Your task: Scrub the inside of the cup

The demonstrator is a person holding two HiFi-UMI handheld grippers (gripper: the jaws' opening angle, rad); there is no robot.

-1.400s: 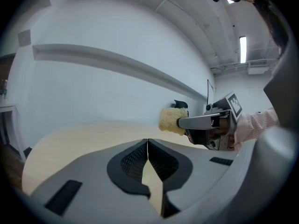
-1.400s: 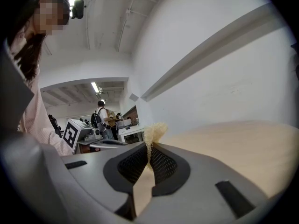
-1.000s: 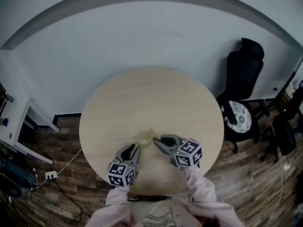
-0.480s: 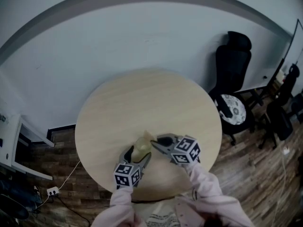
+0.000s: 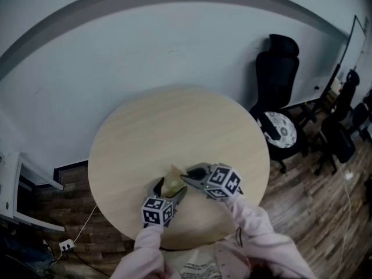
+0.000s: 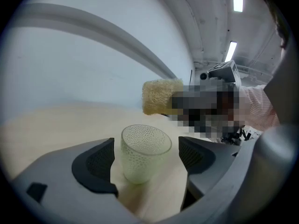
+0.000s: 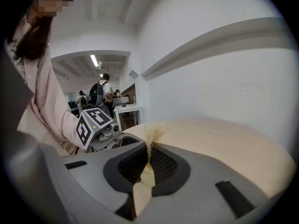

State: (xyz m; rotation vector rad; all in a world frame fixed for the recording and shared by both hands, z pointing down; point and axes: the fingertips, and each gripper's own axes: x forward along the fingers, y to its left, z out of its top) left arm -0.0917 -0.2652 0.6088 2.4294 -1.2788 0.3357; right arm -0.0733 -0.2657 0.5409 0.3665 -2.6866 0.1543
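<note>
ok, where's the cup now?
Head view: the cup stands on the table near the person, between the left gripper's jaws, which have just been opening; the right gripper's sponge hovers just beyond it.

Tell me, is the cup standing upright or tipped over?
Upright: the cup stands base-down on the table, mouth up, between the pads of the left tongs, which have just been opening.

The head view looked steeply down from high above the round counter [image 5: 174, 127]; both gripper views sat low and close, looking across that same counter.
</note>
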